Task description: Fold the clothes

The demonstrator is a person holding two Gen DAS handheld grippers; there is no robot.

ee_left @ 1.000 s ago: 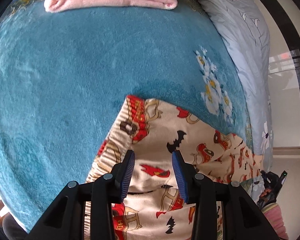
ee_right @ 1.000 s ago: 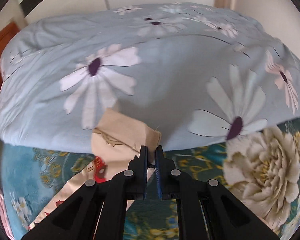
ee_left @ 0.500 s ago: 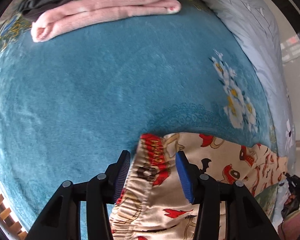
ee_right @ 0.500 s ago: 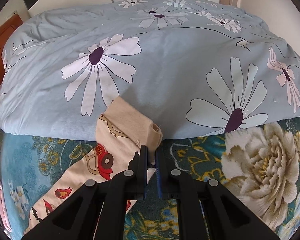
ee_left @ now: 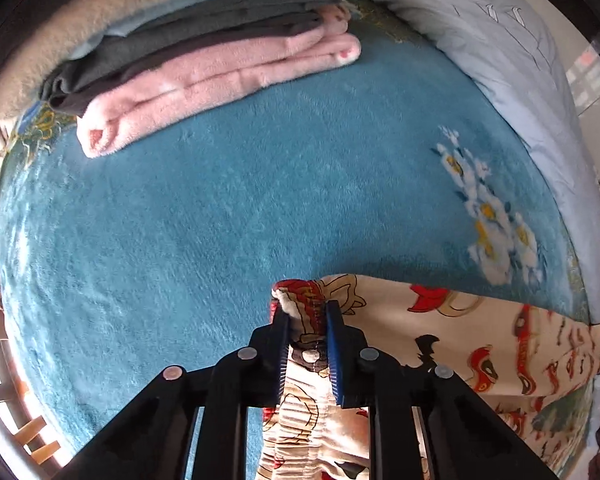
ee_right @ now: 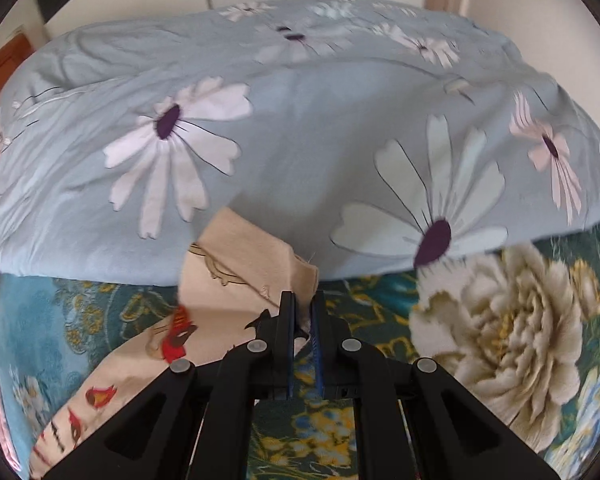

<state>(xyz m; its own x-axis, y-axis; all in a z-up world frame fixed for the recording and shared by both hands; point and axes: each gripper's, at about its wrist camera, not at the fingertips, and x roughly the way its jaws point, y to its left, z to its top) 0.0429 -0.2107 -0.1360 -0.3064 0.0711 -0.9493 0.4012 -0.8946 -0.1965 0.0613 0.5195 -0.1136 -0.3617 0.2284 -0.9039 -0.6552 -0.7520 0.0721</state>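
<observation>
- Left gripper [ee_left: 307,312] closed down on the bunched, stretchy top corner of the pants [ee_left: 452,332], with a thick lump of cloth squeezed between its blue pads.
- Right gripper [ee_right: 303,307] shut almost all the way, with only a thin bit of the pants' [ee_right: 240,272] leg end pinched at its tips.
- Pants strung out between the two grippers over the blue blanket [ee_left: 220,216], not lying flat, with the middle dipping down toward the bed.
- Just past the right gripper, the flowered quilt [ee_right: 300,140]; far ahead of the left gripper, a neat pile of pink and gray clothes [ee_left: 204,68].
- Likely step: holding the pants by both ends, ready to lay them out or fold them over.
- To do it well: same soft pull on both ends, so no wrinkles and no sag.
- Both ends best kept at one height and lowered together, slowly.
- Thin right-side pinch apt to slip, so no hard tugging there.
- Pants best kept off the quilt, to stop the leg end from catching on it.
- Edges lined up before letting go.
</observation>
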